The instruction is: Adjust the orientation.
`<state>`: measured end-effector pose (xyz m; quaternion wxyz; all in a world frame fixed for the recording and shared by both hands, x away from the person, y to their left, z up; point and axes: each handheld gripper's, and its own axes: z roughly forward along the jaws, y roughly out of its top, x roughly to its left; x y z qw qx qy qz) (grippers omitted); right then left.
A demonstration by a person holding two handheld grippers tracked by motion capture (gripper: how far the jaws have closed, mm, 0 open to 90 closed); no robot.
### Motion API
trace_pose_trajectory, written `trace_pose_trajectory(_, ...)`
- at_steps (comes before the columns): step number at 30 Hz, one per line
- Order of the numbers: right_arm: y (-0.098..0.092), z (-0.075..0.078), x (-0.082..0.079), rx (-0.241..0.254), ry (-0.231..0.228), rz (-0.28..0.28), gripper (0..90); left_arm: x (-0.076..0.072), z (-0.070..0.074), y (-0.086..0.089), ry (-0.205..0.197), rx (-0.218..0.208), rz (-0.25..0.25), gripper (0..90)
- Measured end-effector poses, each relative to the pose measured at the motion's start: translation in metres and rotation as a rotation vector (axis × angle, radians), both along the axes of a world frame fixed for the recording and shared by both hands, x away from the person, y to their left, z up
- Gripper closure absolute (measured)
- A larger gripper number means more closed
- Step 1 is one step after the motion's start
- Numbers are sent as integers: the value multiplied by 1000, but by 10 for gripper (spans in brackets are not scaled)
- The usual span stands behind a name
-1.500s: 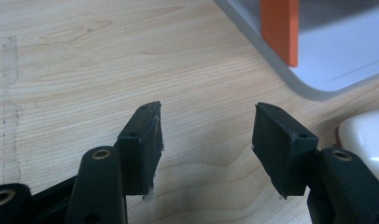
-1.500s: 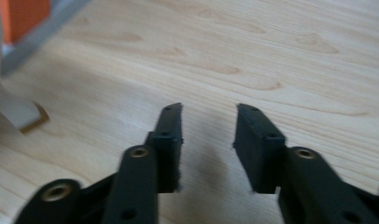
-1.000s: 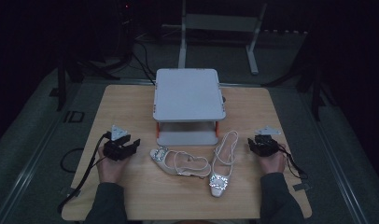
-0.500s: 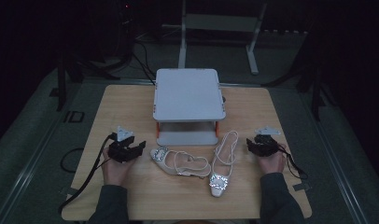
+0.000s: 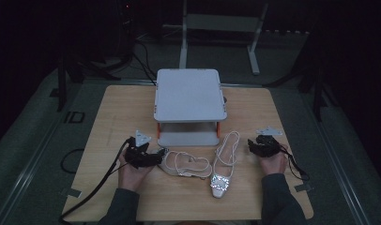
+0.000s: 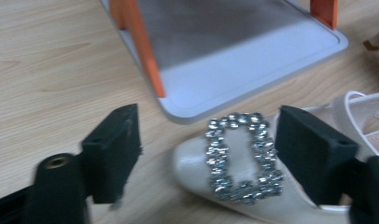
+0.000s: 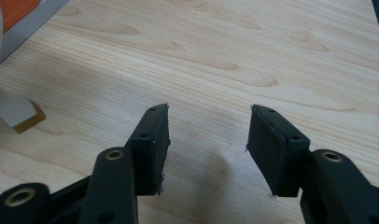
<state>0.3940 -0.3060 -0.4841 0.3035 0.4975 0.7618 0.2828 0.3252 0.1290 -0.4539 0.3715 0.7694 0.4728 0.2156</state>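
Although no brand or writing can be read on anything here, the materials show well. The left gripper [image 6: 204, 161] has just been opening its jaws, and they now stand wide apart, straddling the toe of a glossy cream shoe [image 6: 234, 196] without pressing on it. A rectangular buckle [image 6: 241, 156] of small glittering stones lies between the two black pads, nearer the right-hand one. This shoe's long axis runs across the jaws, toe toward the left-hand pad, its white straps trailing off past the right-hand one. Just beyond the jaws sits the rounded corner of a grey shelf [image 6: 253, 70] on orange legs. The right gripper [image 7: 206, 140] holds nothing; its jaws are part open over bare pale wooden table [image 7: 234, 51], having opened slightly. The second shoe [image 5: 224, 166] lies heel toward the shelf.
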Motion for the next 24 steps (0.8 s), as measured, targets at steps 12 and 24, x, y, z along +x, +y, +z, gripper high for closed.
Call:
trace_pose_trajectory(12,-5,1,0,6,-5,-20,472,2,-20,-23,80,122,15,271)
trace_pose_trajectory(24,-5,0,0,5,-6,-24,473,6,-14,1,88,146,11,408)
